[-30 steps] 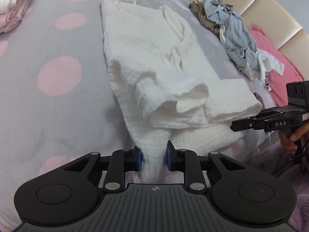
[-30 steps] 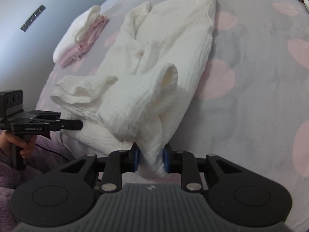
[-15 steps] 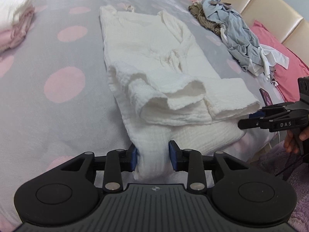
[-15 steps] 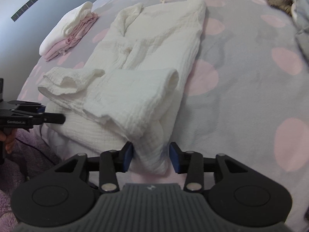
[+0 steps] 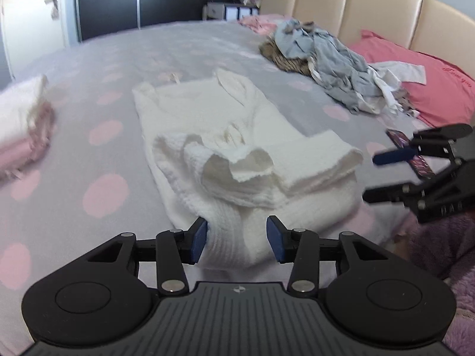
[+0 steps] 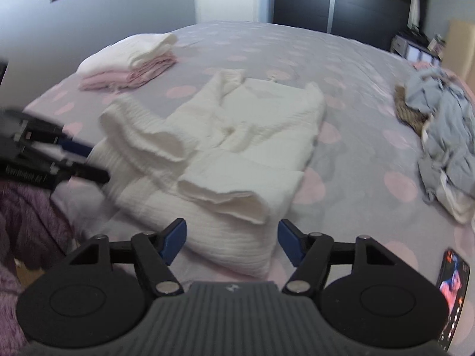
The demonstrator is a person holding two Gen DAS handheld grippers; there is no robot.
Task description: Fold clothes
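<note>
The white garment (image 5: 237, 136) lies on the bed (image 5: 98, 59), its near end at the bed's edge and both sleeves already laid across the body. It looks like soft, thick crinkled cotton: light, floppy, not slippery, and it will sag where nothing supports it. The left hand-held gripper (image 5: 236, 238) and the right hand-held gripper (image 6: 231, 241) have just been opening; both stand spread, the cloth lying loose between the jaws, no longer pinched. I would take it by the two near hem corners.
</note>
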